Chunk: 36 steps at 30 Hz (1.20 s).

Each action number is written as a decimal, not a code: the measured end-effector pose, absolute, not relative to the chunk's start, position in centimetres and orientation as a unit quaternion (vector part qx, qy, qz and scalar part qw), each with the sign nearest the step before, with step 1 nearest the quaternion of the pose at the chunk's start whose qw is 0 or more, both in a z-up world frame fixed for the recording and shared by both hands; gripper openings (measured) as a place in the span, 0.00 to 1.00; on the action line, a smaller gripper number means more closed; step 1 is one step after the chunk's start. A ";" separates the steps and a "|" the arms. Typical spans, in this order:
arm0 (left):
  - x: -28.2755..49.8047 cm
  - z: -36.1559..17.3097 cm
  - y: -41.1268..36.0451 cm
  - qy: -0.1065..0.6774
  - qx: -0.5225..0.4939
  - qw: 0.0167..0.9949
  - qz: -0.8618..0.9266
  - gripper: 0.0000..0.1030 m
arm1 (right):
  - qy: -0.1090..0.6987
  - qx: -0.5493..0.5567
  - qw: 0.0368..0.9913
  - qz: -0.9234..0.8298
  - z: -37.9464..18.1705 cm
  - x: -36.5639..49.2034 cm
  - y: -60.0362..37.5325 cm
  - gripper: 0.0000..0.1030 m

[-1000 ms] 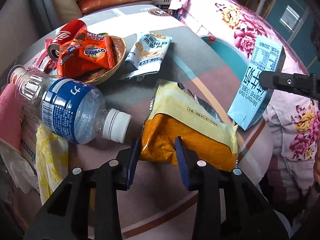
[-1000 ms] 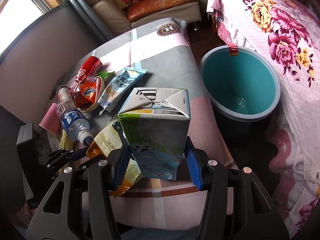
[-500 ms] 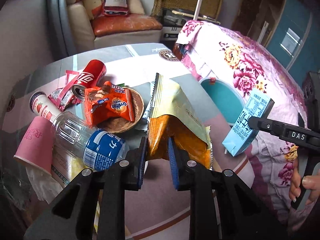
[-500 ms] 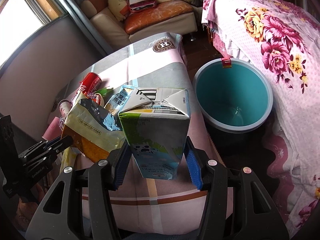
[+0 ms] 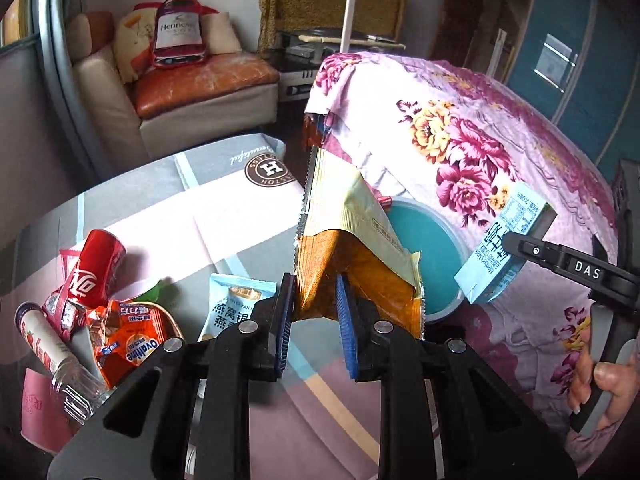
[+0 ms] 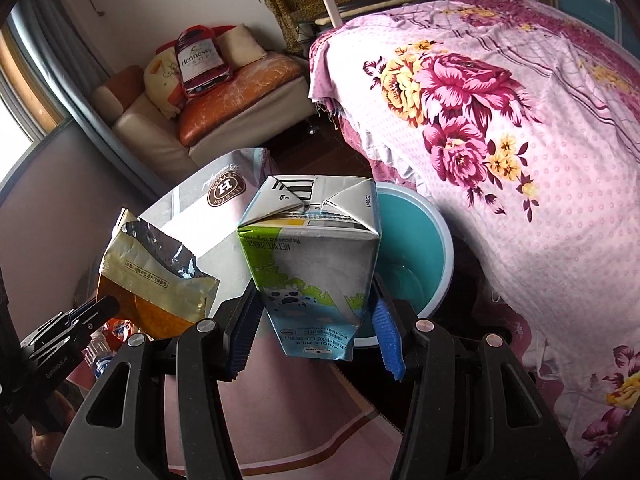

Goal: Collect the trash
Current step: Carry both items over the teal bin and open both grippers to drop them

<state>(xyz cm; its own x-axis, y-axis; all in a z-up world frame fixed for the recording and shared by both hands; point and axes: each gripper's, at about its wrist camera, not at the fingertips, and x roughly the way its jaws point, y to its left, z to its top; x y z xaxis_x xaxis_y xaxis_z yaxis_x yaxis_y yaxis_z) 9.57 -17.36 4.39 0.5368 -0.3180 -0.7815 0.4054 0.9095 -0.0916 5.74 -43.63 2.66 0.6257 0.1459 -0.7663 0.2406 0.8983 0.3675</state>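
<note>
Both hands carry trash toward the teal bin (image 6: 404, 256), which stands on the floor just beside the table (image 5: 224, 224) and the flowered bedspread (image 6: 500, 128). The left gripper (image 5: 314, 316) is nearly closed, pads pinching the bottom of a yellow-and-orange snack bag (image 5: 352, 248) that hangs in front of the bin; its jaws have just closed on the bag. The right gripper (image 6: 316, 340) is about half open and clamped on a milk carton (image 6: 312, 264) held over the bin's near rim.

To do this well, I would bring each item fully over the bin's mouth before releasing, the limp bag lowest.

The carton reads "WHOLE MILK". Left of the bin on the table lie an "Ovaltine" wrapper (image 5: 132, 340) and a red can (image 5: 92, 272), probably Coca-Cola though its script is partly turned away.
</note>
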 end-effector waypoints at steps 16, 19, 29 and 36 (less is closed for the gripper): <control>15.3 -3.6 -28.1 0.492 0.126 0.830 -0.230 0.24 | 0.467 0.247 0.846 -0.067 -3.7 10.3 -48.0 0.48; 15.5 -4.4 -28.2 0.497 0.131 0.827 -0.227 0.32 | 0.473 0.243 0.844 -0.065 -4.3 10.8 -47.8 0.49; 15.8 -4.3 -26.0 0.506 0.108 0.831 -0.202 0.77 | 0.493 0.239 0.834 -0.059 -5.6 11.2 -47.1 0.48; 14.3 -3.7 -23.6 0.513 0.086 0.830 -0.200 0.87 | 0.512 0.243 0.822 -0.052 -6.0 10.4 -46.2 0.60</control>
